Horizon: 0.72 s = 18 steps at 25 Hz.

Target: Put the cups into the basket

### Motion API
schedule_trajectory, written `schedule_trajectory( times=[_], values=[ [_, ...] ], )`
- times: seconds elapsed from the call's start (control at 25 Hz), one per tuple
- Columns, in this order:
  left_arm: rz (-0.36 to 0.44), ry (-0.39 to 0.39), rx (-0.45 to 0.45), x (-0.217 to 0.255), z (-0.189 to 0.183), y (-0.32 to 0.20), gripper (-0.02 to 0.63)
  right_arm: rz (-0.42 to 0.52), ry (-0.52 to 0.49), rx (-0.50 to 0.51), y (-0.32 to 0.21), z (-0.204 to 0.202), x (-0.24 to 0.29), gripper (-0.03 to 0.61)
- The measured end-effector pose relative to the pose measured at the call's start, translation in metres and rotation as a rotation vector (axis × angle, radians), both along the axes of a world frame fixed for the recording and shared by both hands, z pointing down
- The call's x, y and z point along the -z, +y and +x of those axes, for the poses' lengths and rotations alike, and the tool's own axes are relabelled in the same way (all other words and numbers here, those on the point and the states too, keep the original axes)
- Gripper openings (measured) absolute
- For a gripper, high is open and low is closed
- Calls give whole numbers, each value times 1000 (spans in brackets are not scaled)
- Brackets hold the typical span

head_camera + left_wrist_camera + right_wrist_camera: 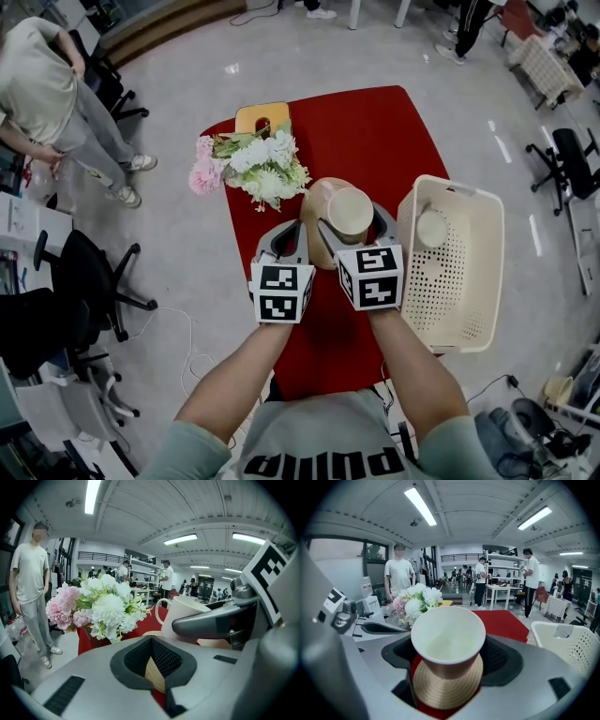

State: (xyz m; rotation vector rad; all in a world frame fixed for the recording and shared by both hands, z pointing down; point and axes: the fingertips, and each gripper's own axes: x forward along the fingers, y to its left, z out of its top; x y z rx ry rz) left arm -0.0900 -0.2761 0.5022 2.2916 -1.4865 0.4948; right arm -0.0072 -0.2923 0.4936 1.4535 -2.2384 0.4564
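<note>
**Inspector:** State of the right gripper (352,228)?

**Assessor:** Its jaws are clamped on a cup (349,210), one on each side of the wall. The cup is upright with its mouth up and nothing inside. The left gripper view shows a handle on the side facing the flowers (262,164).

**Inspector:** Where is that cup?

**Assessor:** It is over a round woven mat (317,202) on the red table (366,127), near the table's middle. Whether its base touches the mat cannot be determined. It is outside the basket (455,281).

**Inspector:** The left gripper (284,240)?

**Assessor:** Its jaws are brought together with nothing between them. Its own view shows only the mat and red cloth through the notch of the pads. It sits just beside the right gripper, at the mat's left edge, level with it.

**Inspector:** Condition of the basket?

**Assessor:** It is cream with perforated walls and stands at the table's right edge, overhanging it in part. A second cup (431,228) lies inside at the far end, near the wall that faces the mat.

**Inspector:** Anything else on the table?

**Assessor:** The flowers, pink and white, lie beyond the mat on the left. A wooden board (262,117) is behind them at the far edge. A person (47,84) stands on the floor well apart, at the far left.
</note>
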Motion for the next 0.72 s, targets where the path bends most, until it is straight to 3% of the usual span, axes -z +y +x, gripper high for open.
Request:
schedule_trajectory(
  times=[0.44, 0.72],
  values=[
    [49, 19, -54, 40, 24, 32, 3, 57, -54, -7, 56, 18, 65, 396],
    [49, 31, -111, 49, 56, 56, 3, 68, -15, 2, 101, 54, 80, 396]
  ],
)
